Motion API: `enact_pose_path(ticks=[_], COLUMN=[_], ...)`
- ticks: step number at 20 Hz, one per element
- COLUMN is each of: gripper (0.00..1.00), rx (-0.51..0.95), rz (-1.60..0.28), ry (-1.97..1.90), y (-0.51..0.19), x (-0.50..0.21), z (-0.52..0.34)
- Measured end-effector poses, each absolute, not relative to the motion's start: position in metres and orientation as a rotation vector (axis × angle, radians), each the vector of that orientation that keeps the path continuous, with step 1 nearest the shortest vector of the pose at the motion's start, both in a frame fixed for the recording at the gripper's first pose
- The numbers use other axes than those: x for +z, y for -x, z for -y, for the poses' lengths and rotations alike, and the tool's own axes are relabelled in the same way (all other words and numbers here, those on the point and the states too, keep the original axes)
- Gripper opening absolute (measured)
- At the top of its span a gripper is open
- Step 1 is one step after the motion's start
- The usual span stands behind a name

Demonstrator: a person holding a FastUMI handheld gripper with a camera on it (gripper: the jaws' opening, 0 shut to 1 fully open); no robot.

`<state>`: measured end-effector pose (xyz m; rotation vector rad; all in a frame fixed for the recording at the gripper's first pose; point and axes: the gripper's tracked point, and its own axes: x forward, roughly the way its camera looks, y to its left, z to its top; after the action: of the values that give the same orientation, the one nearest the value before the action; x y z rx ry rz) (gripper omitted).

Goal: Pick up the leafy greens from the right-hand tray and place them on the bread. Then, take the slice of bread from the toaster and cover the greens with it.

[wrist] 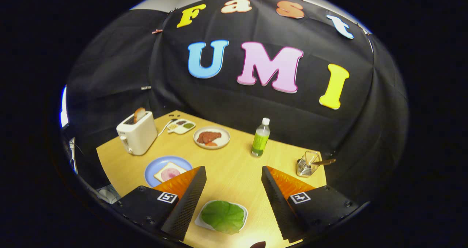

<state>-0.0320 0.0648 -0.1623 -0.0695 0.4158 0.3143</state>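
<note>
In the gripper view the claw [234, 200] hangs above the near part of the wooden desk [234, 167] with its two fingers [190, 200] spread wide and nothing between them but bare wood and, lower down, the leafy greens [223, 216]. The greens are a single broad, rounded leaf, bright green with pale veins fanning out from near its middle; it lies flat and its slightly longer axis runs across the desk, from finger to finger. It covers most of a small white tray [200, 220] near the desk's near edge, with only the tray's rim showing around it. Beyond the left finger sits a blue plate [153, 169] carrying a square bread slice [170, 172] that lies flat, pale with a pink round patch on top, one corner turned toward the claw. Farther back, near the desk's left edge, stands a white toaster [138, 133] with a second slice of bread [139, 114] standing upright in its slot, brown crust up. Toward the far edge are a small divided dish [181, 126], a plate of reddish meat [211, 137] and a green bottle [260, 137] with a white cap; a wire holder [308, 164] with a utensil stands near the right edge. Open wood lies between the greens and the blue plate.
</note>
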Motion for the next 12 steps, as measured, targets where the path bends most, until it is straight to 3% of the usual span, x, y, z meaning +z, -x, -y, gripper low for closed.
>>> enact_pose_path(ticks=[12], gripper=[0.95], rx=[0.407], rz=[-0.786], ry=[0.065], y=[0.050], x=[-0.316], z=[-0.075])
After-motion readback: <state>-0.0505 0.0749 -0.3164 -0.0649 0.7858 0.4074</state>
